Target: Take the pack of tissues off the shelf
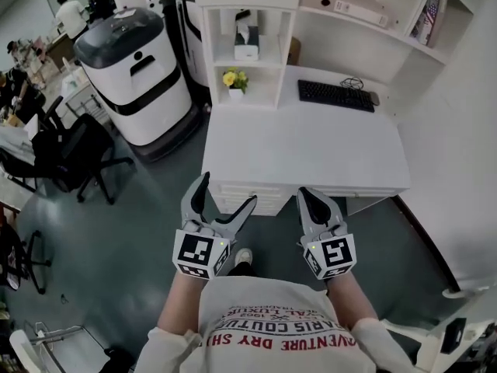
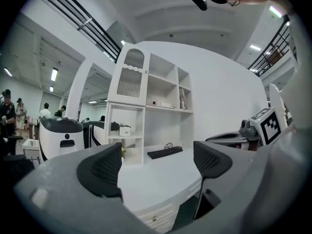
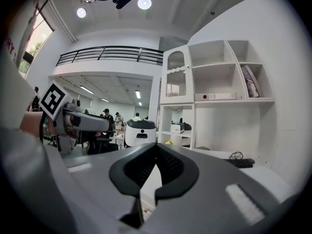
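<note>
The left gripper's (image 1: 229, 189) jaws stand released and wide apart, with only air and the far desk top showing between the pads in the left gripper view (image 2: 157, 163). The right gripper's (image 1: 311, 198) jaws are clenched, tips meeting on nothing, as the right gripper view (image 3: 156, 153) shows. Both are held side by side in front of the person's chest, just short of the desk's (image 1: 311, 150) near edge, the left at 9 o'clock of the right.

The tissues (image 1: 246, 44) sit well apart from both grippers, at 12 o'clock from the left one, in the middle open compartment of the white shelf (image 1: 265, 63) at the back of the desk. They also show small in the left gripper view (image 2: 125, 129) and the right gripper view (image 3: 177, 128). One compartment lower stands a pot of yellow flowers (image 1: 235, 81). A black keyboard (image 1: 335, 95) lies on the desk at 3 o'clock of the flowers. A white machine (image 1: 138, 80) stands on the floor at 9 o'clock of the shelf.
</note>
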A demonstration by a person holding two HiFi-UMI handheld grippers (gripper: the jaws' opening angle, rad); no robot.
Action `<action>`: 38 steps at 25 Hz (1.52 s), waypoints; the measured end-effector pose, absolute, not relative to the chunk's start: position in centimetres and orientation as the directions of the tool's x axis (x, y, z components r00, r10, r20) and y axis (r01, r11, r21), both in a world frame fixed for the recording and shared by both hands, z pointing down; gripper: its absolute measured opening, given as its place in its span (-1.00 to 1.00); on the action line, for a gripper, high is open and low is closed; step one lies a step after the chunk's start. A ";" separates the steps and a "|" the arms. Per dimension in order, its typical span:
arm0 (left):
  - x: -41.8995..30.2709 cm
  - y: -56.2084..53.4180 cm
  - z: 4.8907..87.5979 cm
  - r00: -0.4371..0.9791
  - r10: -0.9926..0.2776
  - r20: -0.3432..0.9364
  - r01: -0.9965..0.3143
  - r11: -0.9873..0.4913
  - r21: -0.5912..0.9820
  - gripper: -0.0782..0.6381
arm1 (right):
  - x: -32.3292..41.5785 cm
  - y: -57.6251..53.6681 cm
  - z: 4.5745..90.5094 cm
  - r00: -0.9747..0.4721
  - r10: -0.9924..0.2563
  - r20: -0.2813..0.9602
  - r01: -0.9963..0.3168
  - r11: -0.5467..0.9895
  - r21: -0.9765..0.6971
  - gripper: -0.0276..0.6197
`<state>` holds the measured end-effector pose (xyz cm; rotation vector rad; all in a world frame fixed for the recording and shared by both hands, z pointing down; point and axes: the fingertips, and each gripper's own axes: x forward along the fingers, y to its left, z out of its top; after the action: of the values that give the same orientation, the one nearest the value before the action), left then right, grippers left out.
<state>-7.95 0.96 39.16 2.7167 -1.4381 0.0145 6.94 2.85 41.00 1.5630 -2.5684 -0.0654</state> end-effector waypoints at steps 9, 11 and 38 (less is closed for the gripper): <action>-10.9 -11.6 39.2 0.584 -0.811 0.037 -0.812 -0.581 0.057 0.51 | 4.5 -9.3 41.0 -0.409 -0.907 0.100 -0.901 0.419 0.114 -0.91; -11.1 -13.2 39.4 0.584 -0.811 0.047 -0.812 -0.581 0.061 0.51 | 4.2 -10.9 41.3 -0.408 -0.906 0.112 -0.900 0.420 0.114 -0.91; -4.7 -38.8 41.5 0.393 -0.911 0.124 -0.919 -0.388 0.068 0.51 | 10.6 -35.2 42.3 -0.533 -0.834 0.142 -0.829 0.548 0.110 -0.91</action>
<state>-4.72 -38.82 41.49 2.5151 -1.6615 0.0995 10.61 -35.17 42.31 1.4131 -2.6046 -0.0427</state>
